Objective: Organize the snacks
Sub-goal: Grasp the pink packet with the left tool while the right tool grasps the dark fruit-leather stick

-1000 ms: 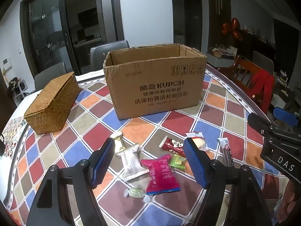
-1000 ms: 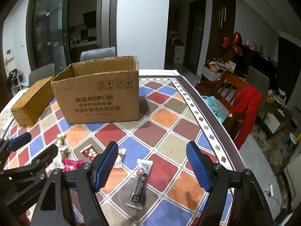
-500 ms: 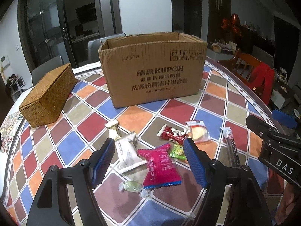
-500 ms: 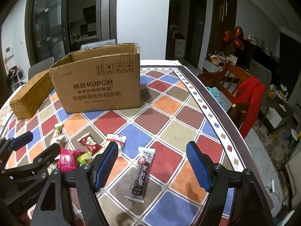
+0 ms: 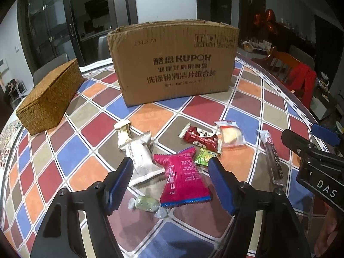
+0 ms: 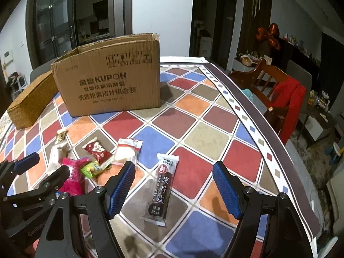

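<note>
Eight wrapped snacks [image 5: 184, 178] on bench [image 5: 243, 105]; one cardboard box [image 5: 172, 62] at 12 o'clock, one wicker basket [image 5: 50, 96] at 10 o'clock; left gripper [image 5: 169, 182] just narrowed, right gripper [image 6: 174, 187] spread, both empty

The black left gripper with blue ribbed pads [image 5: 169, 182] tilts downward, its jaws just eased slightly narrower, nothing gripped. Beside it, the matching black right gripper [image 6: 174, 188] angles down, jaws apart, seemingly empty.
</note>
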Demonstrator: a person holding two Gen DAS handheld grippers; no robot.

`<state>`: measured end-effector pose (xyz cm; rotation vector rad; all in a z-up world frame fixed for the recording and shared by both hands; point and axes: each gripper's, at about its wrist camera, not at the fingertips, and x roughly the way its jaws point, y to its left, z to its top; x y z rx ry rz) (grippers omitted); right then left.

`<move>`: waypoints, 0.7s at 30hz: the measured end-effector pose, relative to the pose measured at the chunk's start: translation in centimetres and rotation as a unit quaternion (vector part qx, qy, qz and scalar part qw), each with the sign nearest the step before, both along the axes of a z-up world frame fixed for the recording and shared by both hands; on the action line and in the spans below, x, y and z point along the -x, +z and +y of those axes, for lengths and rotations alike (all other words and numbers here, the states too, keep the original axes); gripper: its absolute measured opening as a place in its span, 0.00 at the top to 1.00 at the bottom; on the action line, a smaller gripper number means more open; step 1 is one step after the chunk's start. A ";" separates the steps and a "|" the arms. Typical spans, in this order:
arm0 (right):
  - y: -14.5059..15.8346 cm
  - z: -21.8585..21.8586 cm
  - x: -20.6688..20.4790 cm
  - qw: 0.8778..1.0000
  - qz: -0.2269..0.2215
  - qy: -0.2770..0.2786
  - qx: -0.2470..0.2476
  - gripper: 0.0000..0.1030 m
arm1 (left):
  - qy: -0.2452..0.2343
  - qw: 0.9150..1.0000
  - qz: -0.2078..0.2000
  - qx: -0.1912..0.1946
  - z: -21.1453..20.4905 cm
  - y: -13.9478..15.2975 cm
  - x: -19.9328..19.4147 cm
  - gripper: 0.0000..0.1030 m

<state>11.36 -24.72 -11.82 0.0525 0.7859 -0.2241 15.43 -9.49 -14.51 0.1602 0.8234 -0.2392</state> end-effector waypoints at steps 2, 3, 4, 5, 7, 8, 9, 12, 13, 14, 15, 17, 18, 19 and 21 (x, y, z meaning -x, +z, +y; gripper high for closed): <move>-0.2 -0.1 0.0 1.000 0.003 0.000 -0.001 0.27 | 0.001 1.000 0.003 0.000 0.0 -0.4 0.0 0.32; -0.4 -0.1 0.0 1.000 0.005 -0.001 -0.001 0.27 | 0.001 1.000 0.005 0.001 0.0 -0.5 0.0 0.32; -0.5 -0.1 0.0 1.000 0.006 -0.001 -0.002 0.27 | 0.001 1.000 0.006 0.001 0.0 -0.6 0.1 0.32; -0.7 -0.1 0.0 1.000 0.007 -0.001 -0.003 0.27 | 0.001 1.000 0.007 0.001 -0.1 -0.8 0.1 0.32; -0.9 -0.1 0.0 1.000 0.011 -0.001 -0.003 0.27 | -0.001 1.000 0.009 -0.001 -0.2 -1.1 0.0 0.33; -1.1 0.0 0.0 1.000 0.013 -0.001 -0.003 0.27 | -0.001 1.000 0.010 -0.001 -0.2 -1.2 0.0 0.34; -1.2 0.0 -0.1 1.000 0.015 -0.001 -0.003 0.27 | -0.002 1.000 0.012 -0.002 -0.2 -1.4 -0.1 0.35; -1.5 0.0 -0.2 1.000 0.019 0.000 -0.004 0.27 | -0.002 1.000 0.021 -0.001 -0.2 -1.9 -0.4 0.39; -1.6 0.1 -0.2 1.000 0.020 0.000 -0.004 0.27 | -0.002 1.000 0.023 0.000 -0.2 -2.0 -0.4 0.41; -1.7 0.1 -0.3 1.000 0.021 0.001 -0.004 0.27 | -0.002 1.000 0.025 0.001 -0.2 -2.1 -0.5 0.42; -1.8 0.1 -0.3 1.000 0.023 0.001 -0.004 0.27 | -0.002 1.000 0.026 0.002 -0.2 -2.2 -0.5 0.42; -2.1 0.2 -0.4 1.000 0.026 0.002 -0.003 0.27 | -0.002 1.000 0.029 0.003 -0.3 -2.4 -0.7 0.44; -2.2 0.2 -0.5 1.000 0.027 0.001 -0.003 0.27 | -0.002 1.000 0.030 0.005 -0.3 -2.5 -0.7 0.44; -2.4 0.2 -0.5 1.000 0.029 0.000 -0.004 0.27 | -0.003 1.000 0.031 0.005 -0.3 -2.5 -0.7 0.44; -2.6 0.2 -0.6 0.999 0.033 -0.001 -0.005 0.27 | -0.004 0.999 0.031 0.005 -0.5 -2.6 -0.8 0.44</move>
